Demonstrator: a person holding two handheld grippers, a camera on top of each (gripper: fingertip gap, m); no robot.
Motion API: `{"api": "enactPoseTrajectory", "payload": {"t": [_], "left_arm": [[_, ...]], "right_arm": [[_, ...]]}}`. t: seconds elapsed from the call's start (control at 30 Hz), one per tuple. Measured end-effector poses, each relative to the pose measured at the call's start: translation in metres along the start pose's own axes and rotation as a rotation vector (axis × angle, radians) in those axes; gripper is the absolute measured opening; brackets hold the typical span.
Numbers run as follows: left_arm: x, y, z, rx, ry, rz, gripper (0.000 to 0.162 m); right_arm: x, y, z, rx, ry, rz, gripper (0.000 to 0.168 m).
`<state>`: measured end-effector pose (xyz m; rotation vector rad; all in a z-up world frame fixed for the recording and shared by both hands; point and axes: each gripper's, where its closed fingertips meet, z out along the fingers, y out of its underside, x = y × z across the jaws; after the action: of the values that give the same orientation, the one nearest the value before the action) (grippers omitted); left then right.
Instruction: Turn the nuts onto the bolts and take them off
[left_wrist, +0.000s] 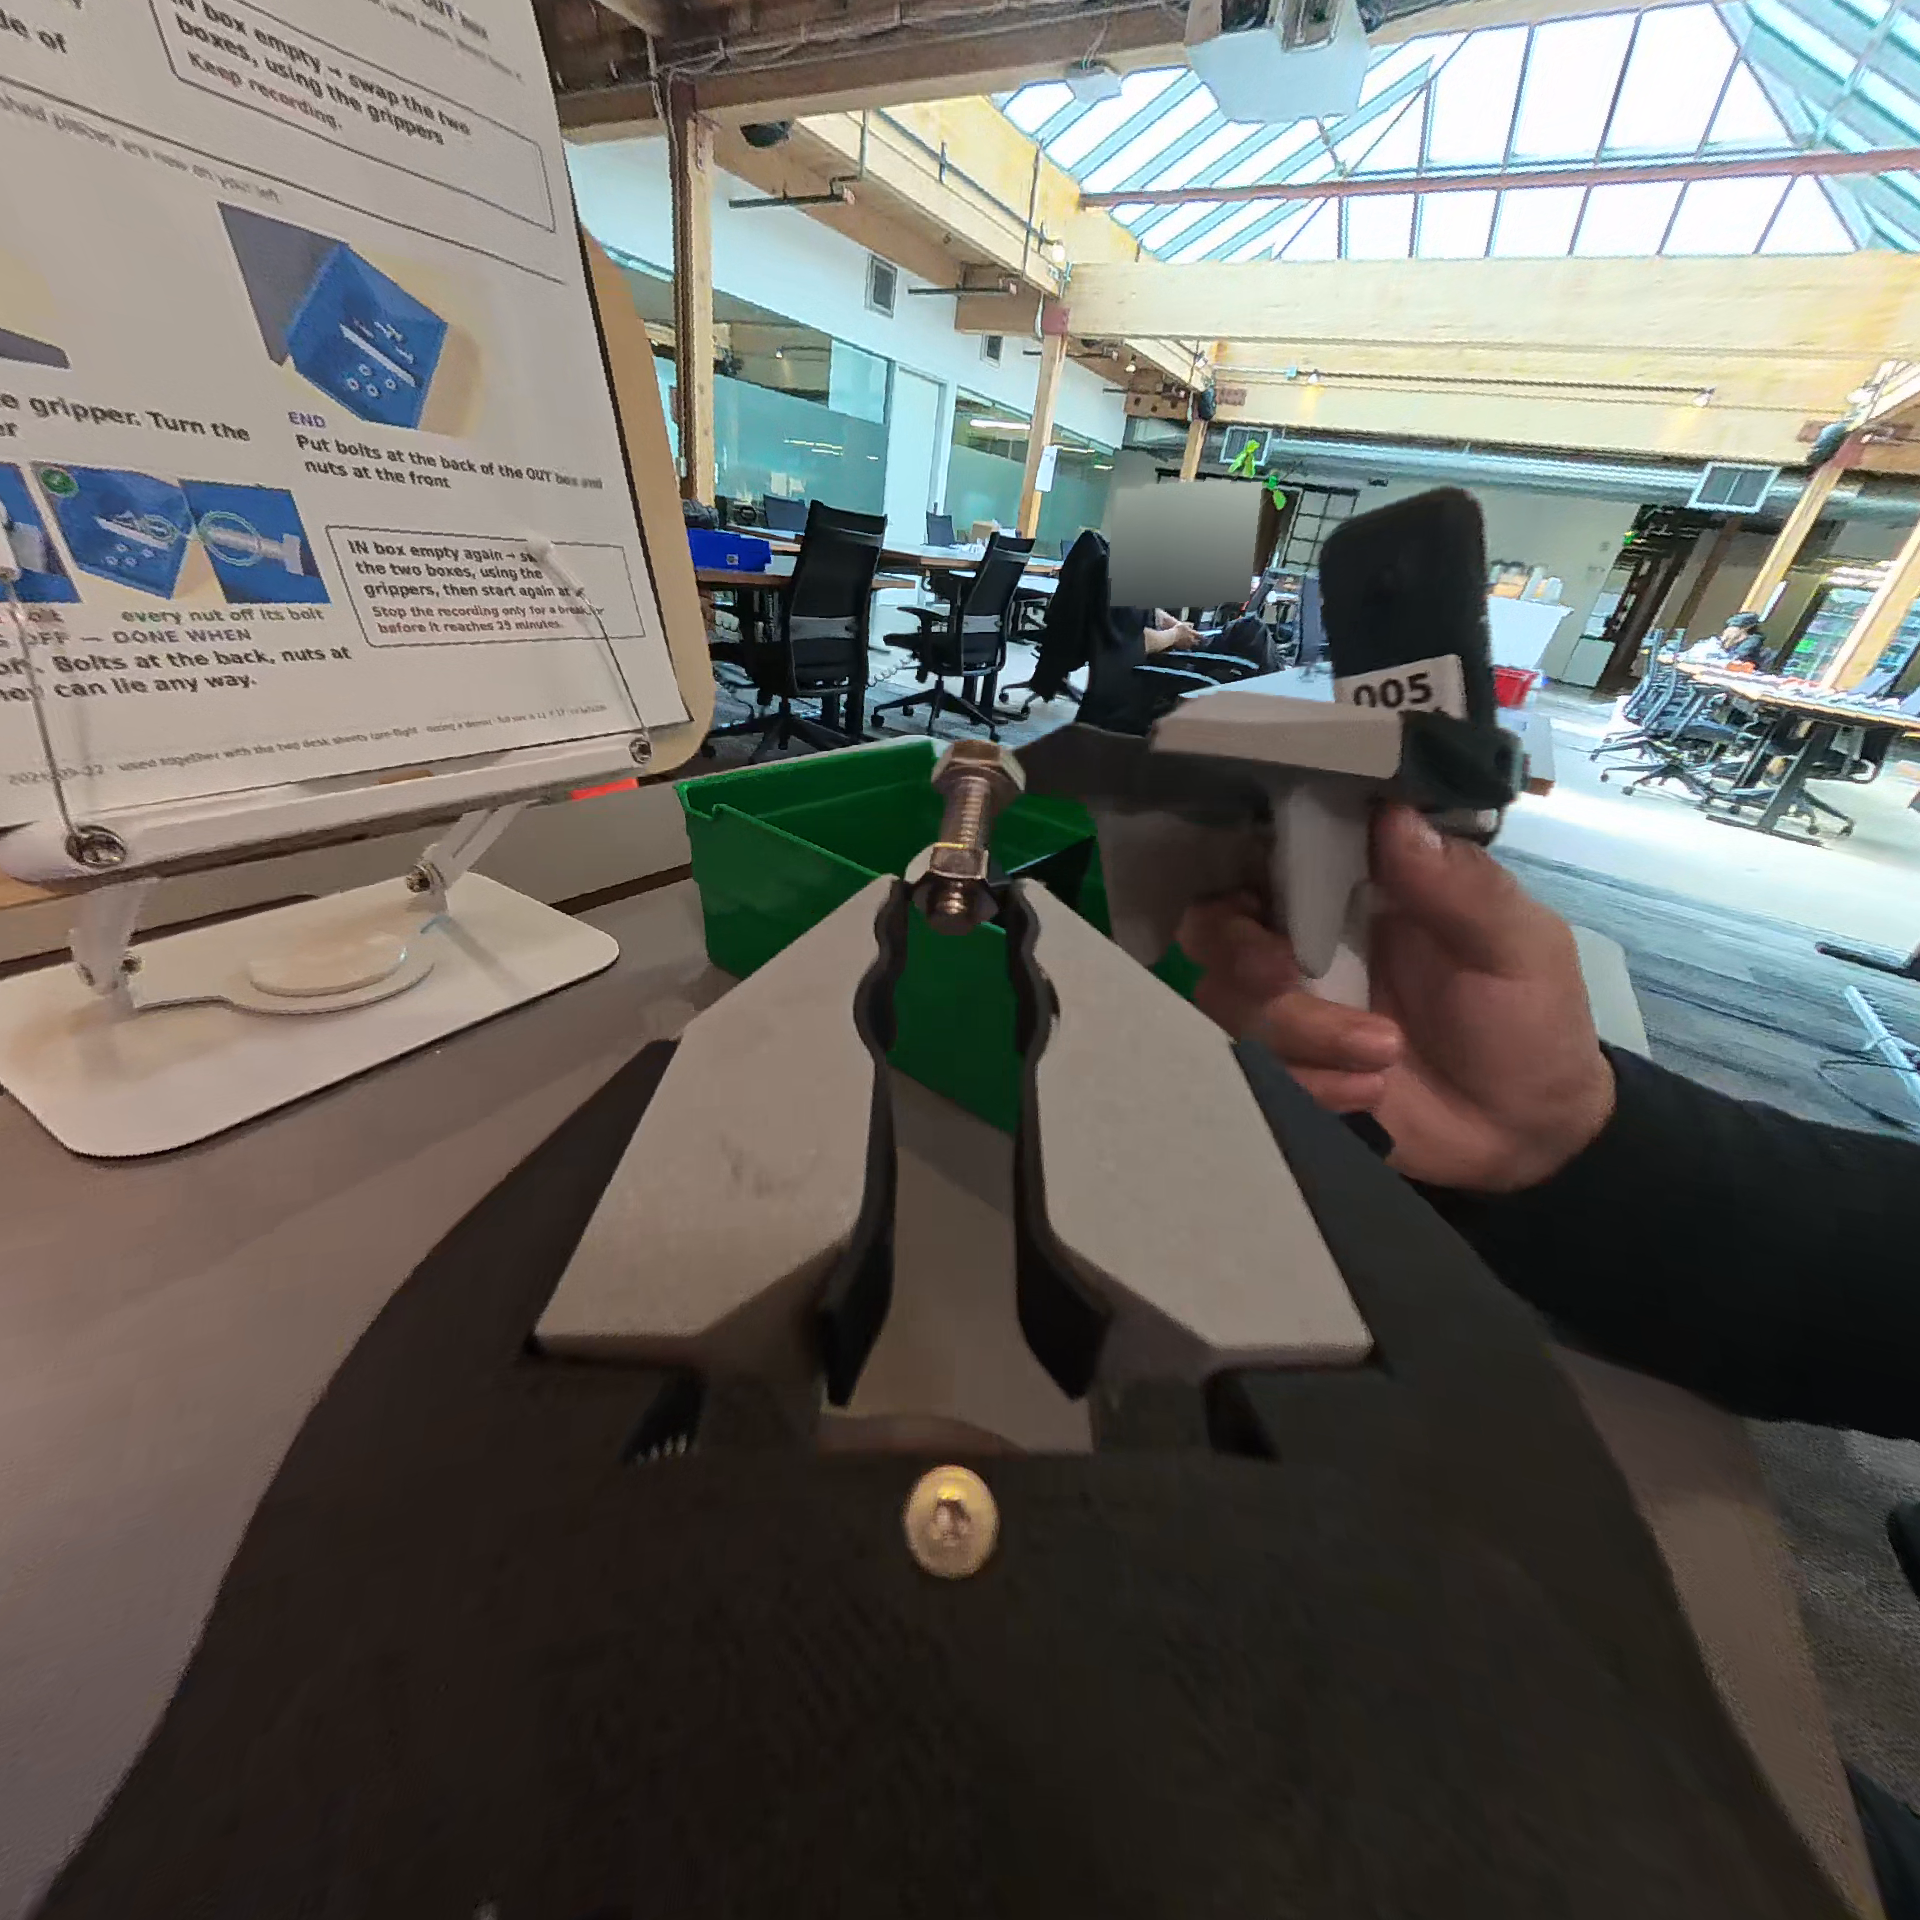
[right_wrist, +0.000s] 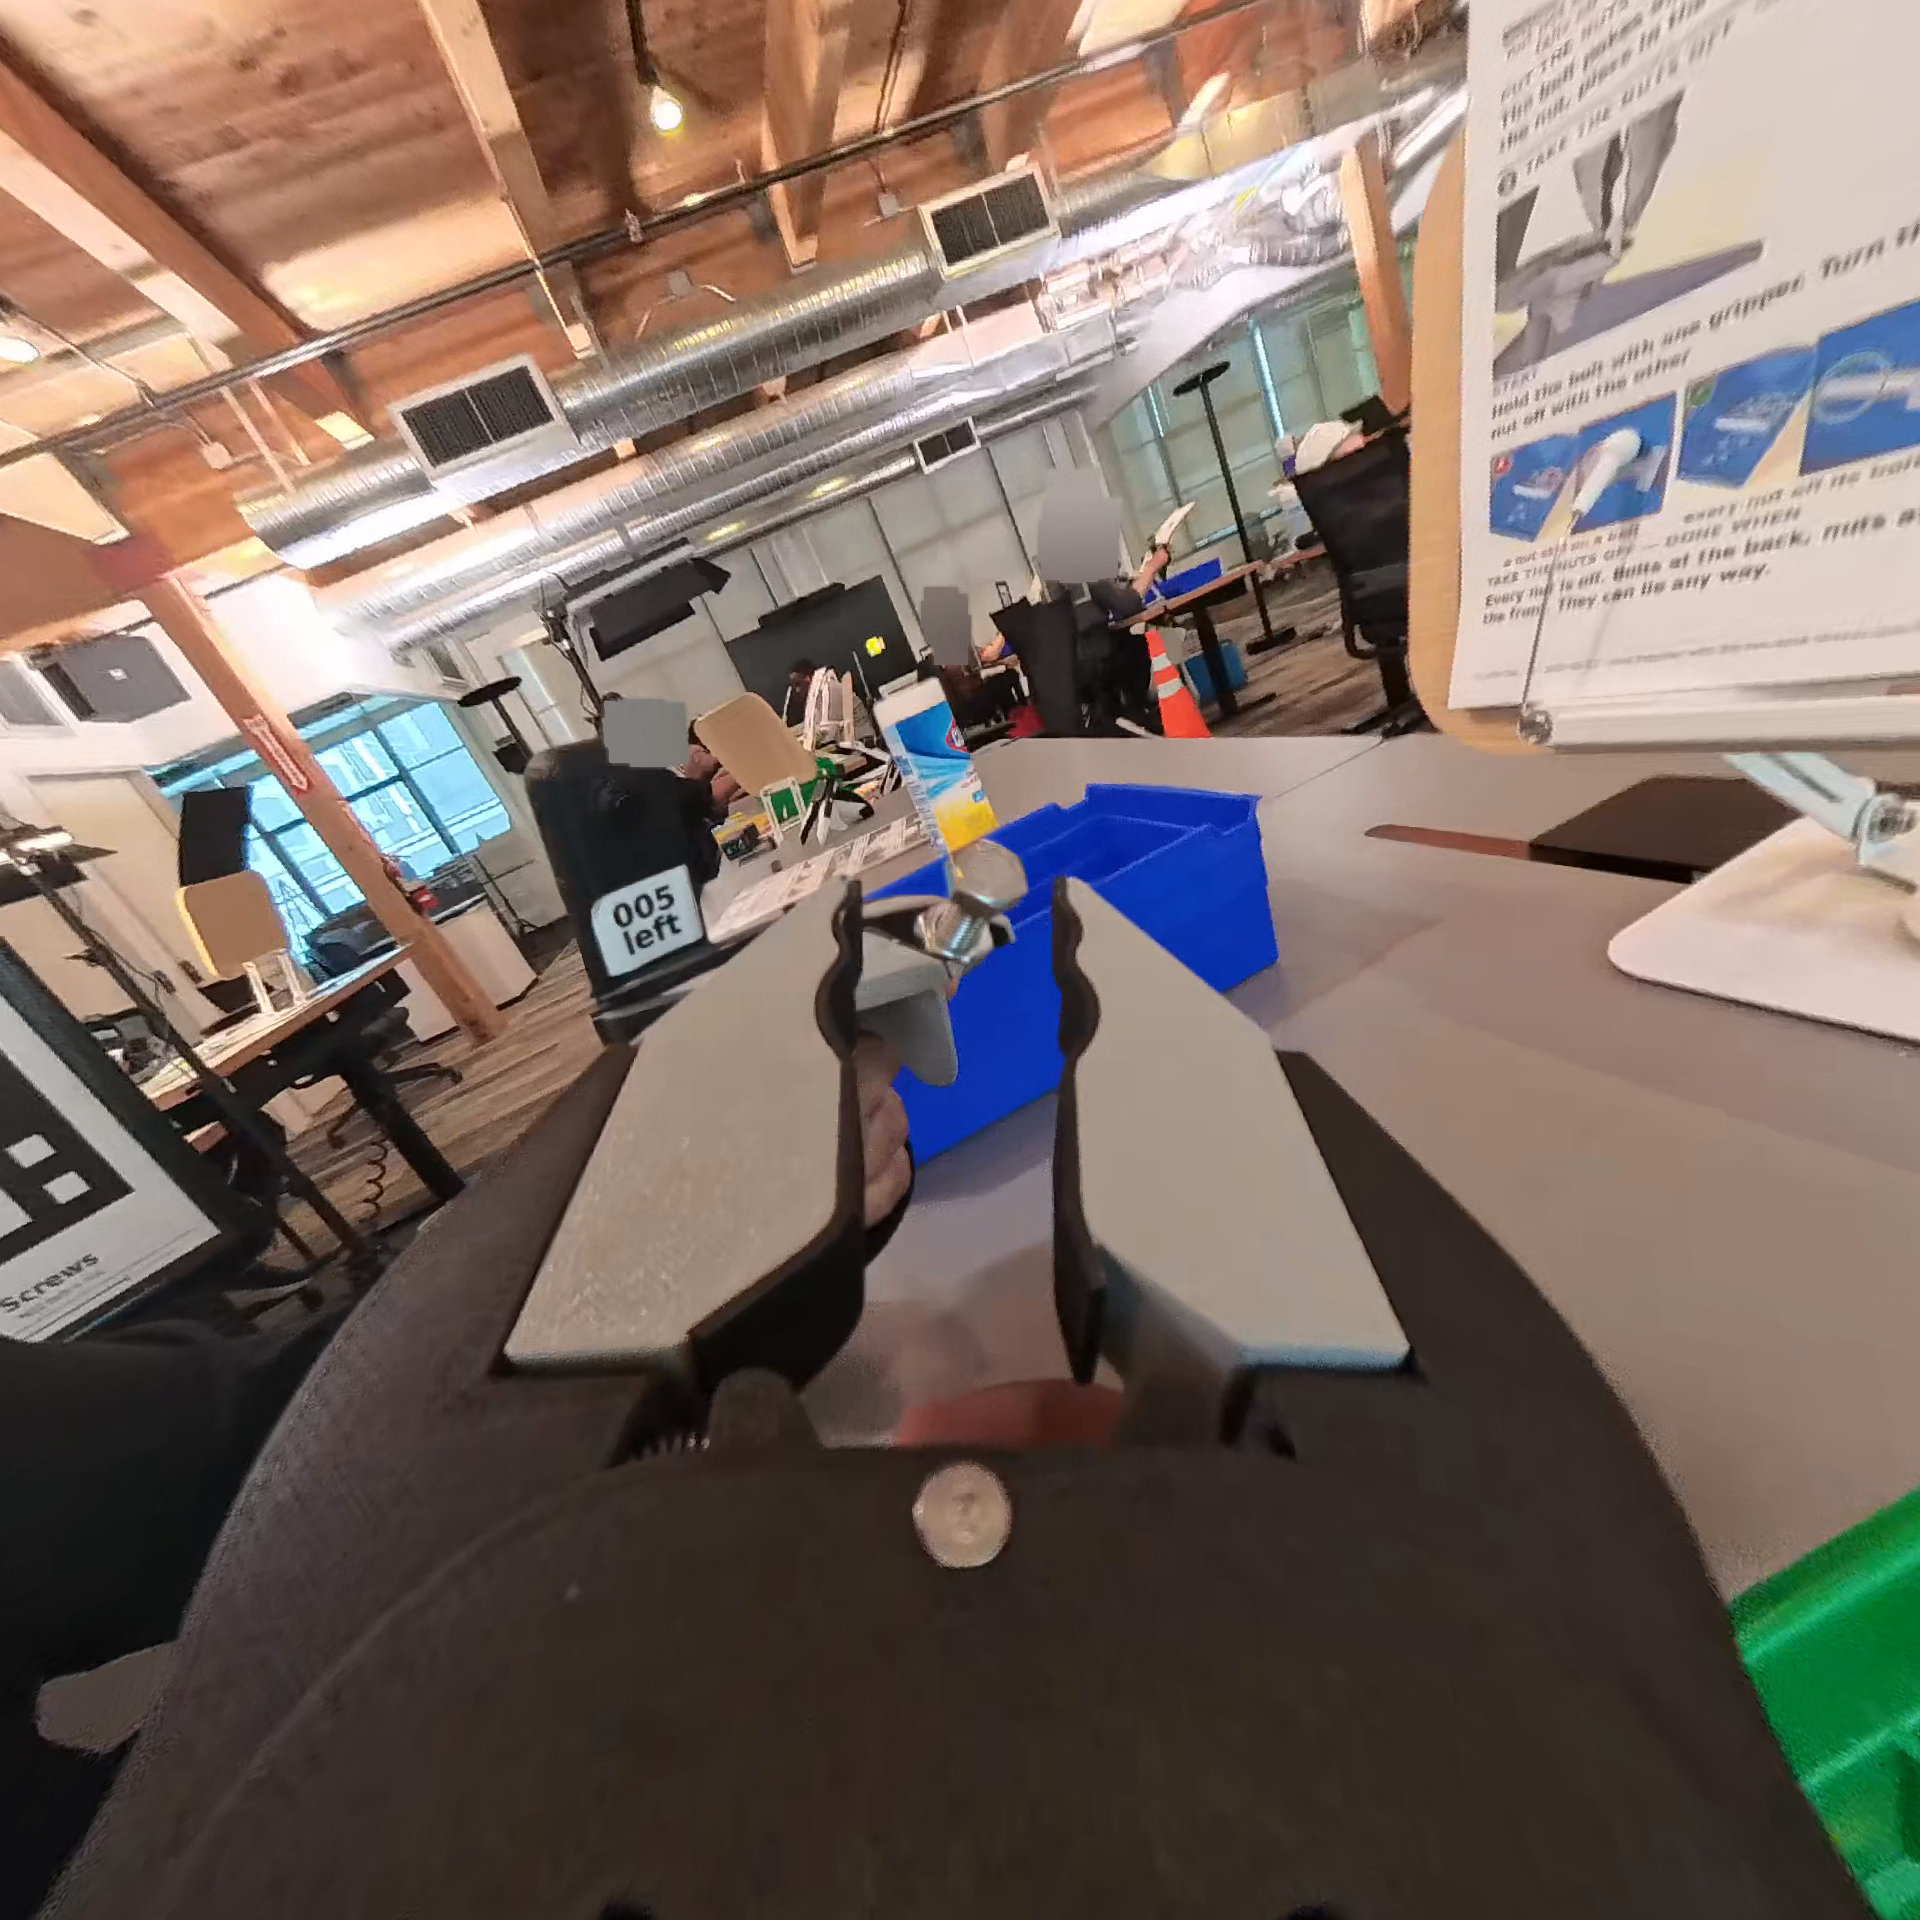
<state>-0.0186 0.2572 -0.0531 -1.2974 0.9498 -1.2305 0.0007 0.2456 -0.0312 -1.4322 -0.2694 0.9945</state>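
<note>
My left gripper (left_wrist: 956, 896) is shut on the threaded end of a steel bolt (left_wrist: 964, 816), held in the air above the grey table. The bolt points up and away; a nut (left_wrist: 951, 862) sits on it just past my fingertips, and its hex head (left_wrist: 977, 771) is at the far end. My right gripper (right_wrist: 951, 914) is open, its fingers standing on either side of the bolt head (right_wrist: 987, 873) without touching it. The nut (right_wrist: 951, 932) shows behind the head. The right gripper also shows side-on in the left wrist view (left_wrist: 1055, 769), held by a hand (left_wrist: 1434, 997).
A green bin (left_wrist: 810, 831) stands just behind the bolt and shows at the right wrist view's lower right (right_wrist: 1839, 1714). A blue bin (right_wrist: 1143, 904) lies on the table beyond my right gripper. An instruction sheet (left_wrist: 291, 416) stands on a white stand (left_wrist: 312, 997) at the left. A wipes canister (right_wrist: 935, 769) stands behind the blue bin. My left and right fingertips are right by each other.
</note>
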Motion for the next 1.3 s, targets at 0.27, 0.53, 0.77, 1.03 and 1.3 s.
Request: {"api": "enactPoseTrajectory", "payload": {"t": [0.27,0.53,0.77,1.03,1.3], "left_arm": [[0.017,0.022,0.002,-0.049,0.09,-0.066,0.016],[0.017,0.013,-0.002,0.002,0.092,-0.085,0.016],[0.017,0.003,-0.008,0.065,0.146,-0.108,0.016],[0.022,-0.011,-0.019,0.099,0.236,-0.132,0.016],[0.021,-0.01,-0.018,0.109,0.255,-0.179,0.016]], "right_arm": [[0.007,0.03,0.012,-0.096,-0.008,0.044,0.016],[0.002,0.031,0.012,-0.088,-0.057,0.087,0.014],[-0.006,0.029,0.012,-0.067,-0.15,0.191,0.014],[-0.023,0.04,0.015,-0.165,-0.183,0.033,0.014],[-0.025,0.051,0.019,-0.203,-0.185,-0.002,0.014]]}}
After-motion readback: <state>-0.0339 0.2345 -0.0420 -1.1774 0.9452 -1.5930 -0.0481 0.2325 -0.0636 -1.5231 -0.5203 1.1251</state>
